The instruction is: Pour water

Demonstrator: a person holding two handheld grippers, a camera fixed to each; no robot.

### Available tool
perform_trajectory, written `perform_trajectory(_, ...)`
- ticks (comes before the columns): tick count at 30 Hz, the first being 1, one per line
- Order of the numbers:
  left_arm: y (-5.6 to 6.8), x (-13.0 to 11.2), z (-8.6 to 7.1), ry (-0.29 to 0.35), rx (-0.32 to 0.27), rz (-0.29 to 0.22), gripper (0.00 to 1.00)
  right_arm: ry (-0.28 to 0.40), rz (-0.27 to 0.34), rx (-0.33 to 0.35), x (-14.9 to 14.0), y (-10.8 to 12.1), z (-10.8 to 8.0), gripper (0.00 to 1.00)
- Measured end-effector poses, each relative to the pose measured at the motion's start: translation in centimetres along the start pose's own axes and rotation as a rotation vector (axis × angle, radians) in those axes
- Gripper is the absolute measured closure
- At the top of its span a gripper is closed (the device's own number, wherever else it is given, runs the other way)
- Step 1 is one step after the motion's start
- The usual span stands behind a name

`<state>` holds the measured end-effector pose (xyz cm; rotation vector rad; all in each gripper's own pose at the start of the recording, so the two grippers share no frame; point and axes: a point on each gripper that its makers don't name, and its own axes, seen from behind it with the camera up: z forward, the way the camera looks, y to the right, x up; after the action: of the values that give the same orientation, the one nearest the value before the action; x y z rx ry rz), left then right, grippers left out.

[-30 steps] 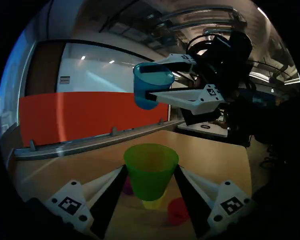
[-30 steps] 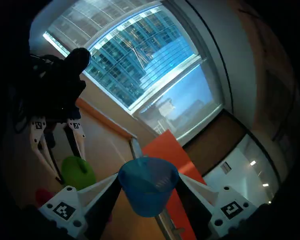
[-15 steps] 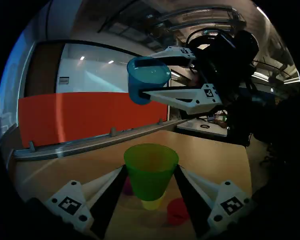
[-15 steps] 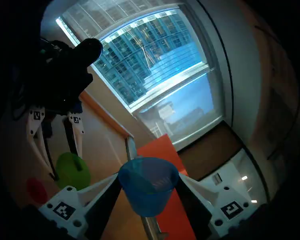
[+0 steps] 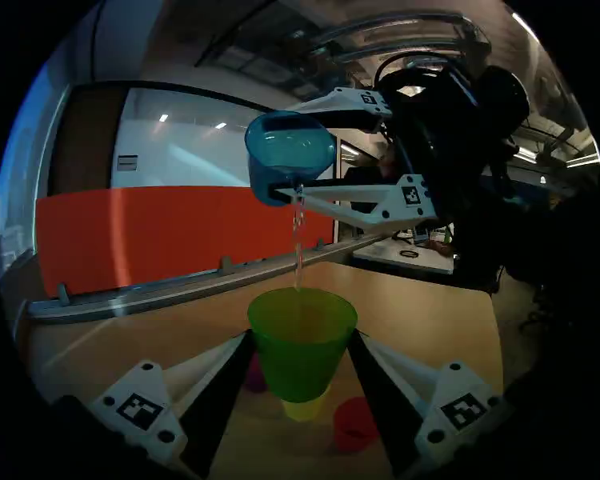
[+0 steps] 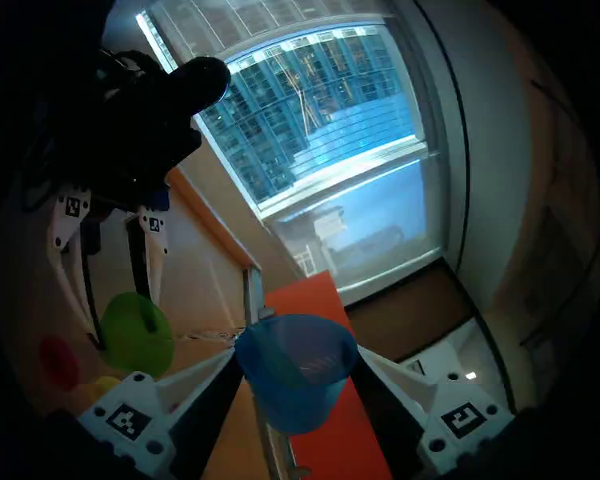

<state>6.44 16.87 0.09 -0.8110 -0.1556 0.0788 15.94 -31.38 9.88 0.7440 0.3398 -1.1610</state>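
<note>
In the left gripper view my left gripper [image 5: 302,346] is shut on an upright green cup [image 5: 302,342] held above the wooden table [image 5: 428,308]. Higher up, the right gripper [image 5: 296,148] holds a blue cup [image 5: 286,167] tipped toward me, and a thin stream of water [image 5: 297,244] falls from its rim into the green cup. The right gripper view has my right gripper [image 6: 297,370] shut on the tilted blue cup [image 6: 296,368]. There the green cup [image 6: 135,333] sits lower left between the left gripper's fingers [image 6: 152,264].
A red cup [image 5: 354,424], a yellow cup [image 5: 304,410] and a purple cup [image 5: 256,373] stand on the table below the green cup. An orange panel [image 5: 164,228] with a metal rail runs along the table's far edge. A large window [image 6: 324,152] lies beyond.
The blue cup has moved left and tipped further over the green cup, and water has begun to fall from it. The left gripper and green cup have stayed still.
</note>
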Motion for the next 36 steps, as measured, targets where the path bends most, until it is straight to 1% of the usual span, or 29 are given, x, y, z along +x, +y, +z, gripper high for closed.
perform_trajectory(8, -0.17, -0.16, -0.03, 0.001, 0.003, -0.004, 0.16, 0.000, -0.036, -0.013, 0.11, 0.48, 0.11, 0.10)
perform_trajectory(14, 0.11, -0.06, -0.06, 0.002, -0.004, 0.000, 0.17, 0.002, -0.053, -0.017, 0.25, 0.53, 0.24, 0.10)
perform_trajectory(26, 0.05, 0.09, -0.12, 0.007, -0.001, -0.002, 0.17, 0.006, -0.082, -0.029, 0.65, 0.77, 0.37, 0.10)
perform_trajectory(36, 0.19, 0.17, -0.08, 0.007, -0.004, -0.002, 0.17, 0.005, -0.126, -0.038, 0.74, 1.00, 0.55, 0.10)
